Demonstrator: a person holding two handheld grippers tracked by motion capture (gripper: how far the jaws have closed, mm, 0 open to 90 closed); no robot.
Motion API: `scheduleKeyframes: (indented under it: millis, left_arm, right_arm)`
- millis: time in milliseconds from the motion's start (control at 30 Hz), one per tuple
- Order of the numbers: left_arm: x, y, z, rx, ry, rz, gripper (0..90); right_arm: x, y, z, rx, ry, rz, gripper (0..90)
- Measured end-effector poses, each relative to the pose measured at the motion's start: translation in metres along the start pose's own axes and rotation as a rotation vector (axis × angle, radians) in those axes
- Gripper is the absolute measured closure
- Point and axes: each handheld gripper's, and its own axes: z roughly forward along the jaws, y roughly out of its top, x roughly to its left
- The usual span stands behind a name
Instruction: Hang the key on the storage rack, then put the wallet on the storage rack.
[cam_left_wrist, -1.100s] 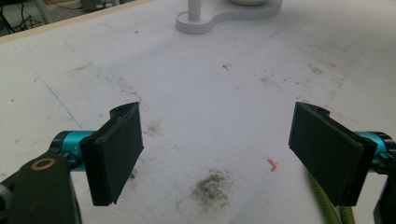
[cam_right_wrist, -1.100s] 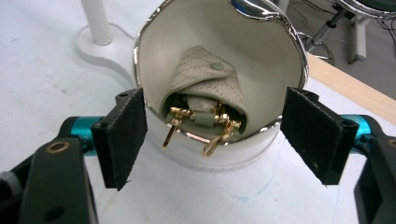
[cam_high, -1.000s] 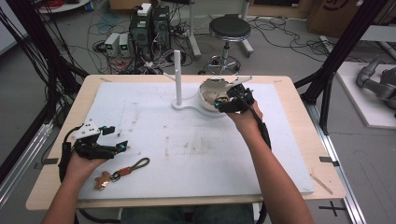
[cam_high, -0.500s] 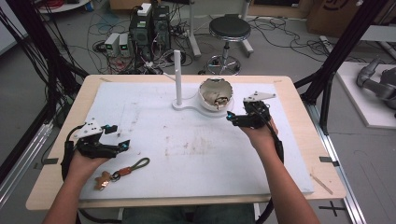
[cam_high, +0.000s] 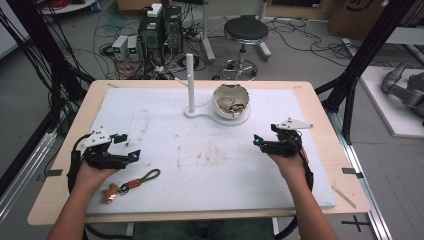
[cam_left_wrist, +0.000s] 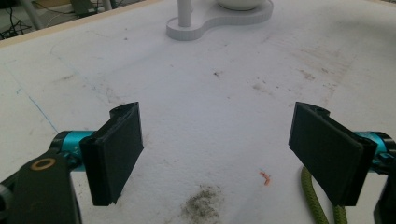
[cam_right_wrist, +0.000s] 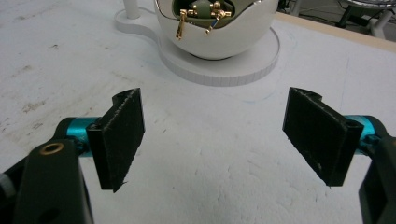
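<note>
A: Looking at the high view, the right gripper (cam_high: 260, 143) now sits right of centre in the frame, well apart from the white bowl (cam_high: 231, 100) near the top middle. A second ago it was up at that bowl's rim.

B: So it has backed away. Holding anything?

A: No. In the right gripper view its 2 black jaws stand wide with only bare white mat (cam_right_wrist: 210, 154) between them, and they have just been opening further. The gold-coloured pieces (cam_right_wrist: 198, 11) lie inside the bowl, at the top of that view.

B: Then I'd judge a drop into the bowl is finished and that hand is free.

A: That's my reading too. What looks next in line is the keyring with the green cord (cam_high: 141, 179), lying at the lower left of the high view, just beside the left gripper (cam_high: 131, 156). A small brown figure (cam_high: 110, 192) hangs at its end, close to the person's left hand (cam_high: 90, 172).

B: And the left gripper's fingers?

A: Released as well: spread wide, nothing between them. The green cord (cam_left_wrist: 315, 200) pokes in at the lower right of the left gripper view, beside 1 jaw, not pinched. That gripper has kept its place.

B: So the keyring is untouched on the mat, and the bowl sits on its white stand (cam_high: 210, 113) with the upright post (cam_high: 190, 82).
</note>
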Motion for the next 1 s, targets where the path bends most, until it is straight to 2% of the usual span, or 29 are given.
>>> scheduleKeyframes:
  millis: [100,200,433,800,1000]
  left_arm:
    - [0.0,0.0,0.001,-0.001,-0.006,0.003,17.6]
    - [-0.001,0.0,0.001,-0.002,-0.009,0.002,17.6]
    - [-0.001,0.0,0.0,-0.005,-0.008,-0.003,17.5]
    - [-0.005,0.001,0.0,-0.003,-0.008,-0.001,17.6]
    - [-0.008,-0.003,-0.008,-0.007,0.0,-0.006,17.6]
  right_arm:
    - [0.0,-0.006,-0.003,-0.014,0.009,0.019,20.4]
    - [0.002,-0.01,-0.004,-0.022,0.021,0.005,20.3]
    - [-0.003,-0.011,-0.011,-0.058,0.0,0.0,19.6]
    - [-0.011,-0.017,-0.013,-0.059,-0.007,0.004,19.6]
    - [-0.012,-0.016,-0.012,-0.063,-0.023,0.012,19.6]
